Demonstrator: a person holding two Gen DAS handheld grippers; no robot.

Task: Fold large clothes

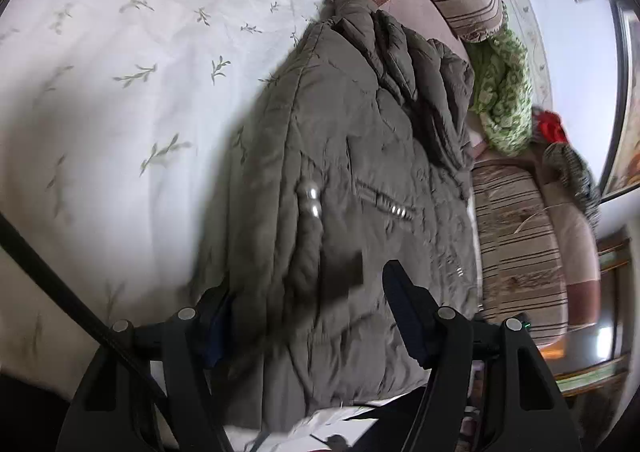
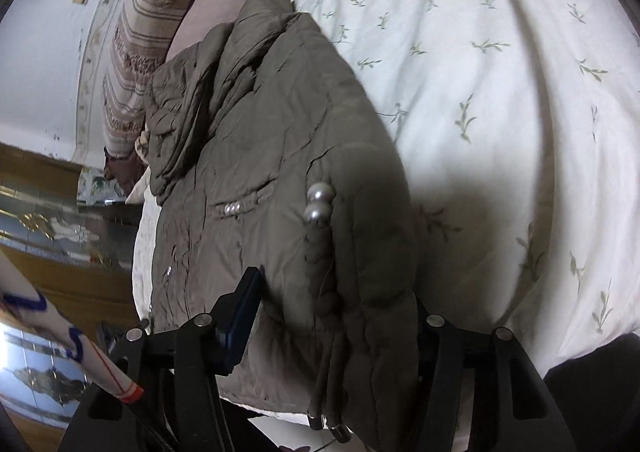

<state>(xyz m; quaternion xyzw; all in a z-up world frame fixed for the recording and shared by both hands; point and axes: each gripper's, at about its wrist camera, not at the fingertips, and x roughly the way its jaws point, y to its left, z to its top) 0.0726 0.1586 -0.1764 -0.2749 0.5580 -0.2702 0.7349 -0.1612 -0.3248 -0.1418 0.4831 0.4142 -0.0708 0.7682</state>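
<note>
Left wrist view first: the left gripper (image 1: 308,292) sits low over the near end of the jacket (image 1: 348,156), an olive padded one lying folded on the white quilt (image 1: 120,92) with its leaf print. The jaws stand apart with jacket cloth bulging up between them; the left finger is half buried beside the fabric, the right finger (image 1: 404,300) rests on top of it, and I cannot tell whether they actually pinch. Two pearl beads (image 1: 312,202) shine on the cord near the middle of the jacket, with a zip pull (image 1: 394,208) just right of them. The hood end is bunched at the far side. Right of the jacket lie striped pillows (image 1: 516,252), and farther off a green patterned cloth (image 1: 504,100).

Now the right wrist view: the right gripper (image 2: 336,304) is on the same near end of the jacket (image 2: 272,124). Its left finger (image 2: 240,316) shows plainly, pad against the cloth; the right finger is hidden behind a thick fold of jacket. The fold fills the gap, yet a true grip is not clear. The beads (image 2: 318,204) hang just beyond the fingers, and cord ends (image 2: 328,420) dangle at the near edge. Quilt (image 2: 500,72) spreads to the right, a striped pillow (image 2: 136,64) far left.
</note>
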